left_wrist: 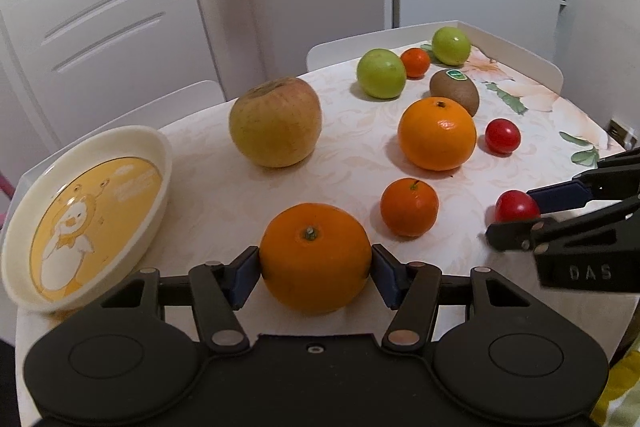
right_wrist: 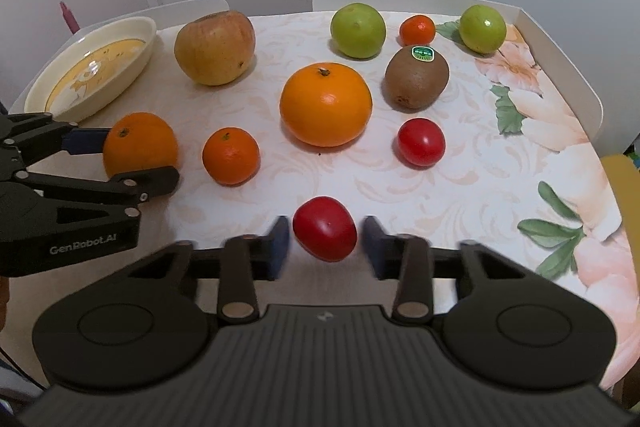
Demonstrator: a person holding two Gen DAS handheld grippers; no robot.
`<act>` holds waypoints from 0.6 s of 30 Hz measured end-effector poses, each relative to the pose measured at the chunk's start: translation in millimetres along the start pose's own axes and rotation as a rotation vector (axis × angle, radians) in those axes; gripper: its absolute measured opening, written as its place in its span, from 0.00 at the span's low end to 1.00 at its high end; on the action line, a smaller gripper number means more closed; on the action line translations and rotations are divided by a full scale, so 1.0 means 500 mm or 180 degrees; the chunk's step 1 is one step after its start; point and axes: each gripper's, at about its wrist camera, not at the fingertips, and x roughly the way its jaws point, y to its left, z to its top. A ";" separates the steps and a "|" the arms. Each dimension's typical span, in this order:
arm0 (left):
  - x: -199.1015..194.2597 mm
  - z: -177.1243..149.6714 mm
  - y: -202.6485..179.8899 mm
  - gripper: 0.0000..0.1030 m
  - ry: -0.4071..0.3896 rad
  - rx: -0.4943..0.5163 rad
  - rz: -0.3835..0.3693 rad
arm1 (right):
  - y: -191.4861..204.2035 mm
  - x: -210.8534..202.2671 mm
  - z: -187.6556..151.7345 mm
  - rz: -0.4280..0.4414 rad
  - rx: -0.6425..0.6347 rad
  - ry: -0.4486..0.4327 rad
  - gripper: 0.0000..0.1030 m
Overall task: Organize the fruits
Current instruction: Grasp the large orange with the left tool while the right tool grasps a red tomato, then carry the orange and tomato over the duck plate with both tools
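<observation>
Left gripper (left_wrist: 316, 269) is clamping an orange (left_wrist: 315, 257); both blue pads (left_wrist: 244, 277) are pressing on its sides, and the fruit is sitting on the tabletop (left_wrist: 208, 195) just right of the cream duck-print dish (left_wrist: 86, 217).

Right gripper (right_wrist: 324, 247) is straddling a red tomato (right_wrist: 325, 228). In the right wrist view the pads are blurred and thin gaps are showing on both sides; in the left wrist view the fingers are lying tight along the tomato (left_wrist: 516, 207). Reading: closed on the tomato, which is resting on the tabletop well right of the dish.

Loose fruit, placed from the dish:
- yellowish apple (right_wrist: 216, 47) just right of it
- small mandarin (right_wrist: 231, 155) beyond the gripped orange
- large orange (right_wrist: 326, 103) farther right
- second tomato (right_wrist: 421, 141) and kiwi (right_wrist: 417, 77) beyond that
- two green fruits (right_wrist: 358, 31) and another mandarin (right_wrist: 417, 30) lying along the far edge.
</observation>
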 end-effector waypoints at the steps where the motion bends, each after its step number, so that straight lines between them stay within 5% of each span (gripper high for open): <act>1: -0.003 -0.002 -0.001 0.61 -0.0001 -0.0017 0.0019 | -0.001 -0.001 0.000 0.0017 -0.0006 0.0006 0.47; 18: -0.154 0.021 -0.009 0.61 -0.0179 -0.0780 0.0660 | 0.006 -0.100 0.103 0.0534 -0.0556 -0.0318 0.47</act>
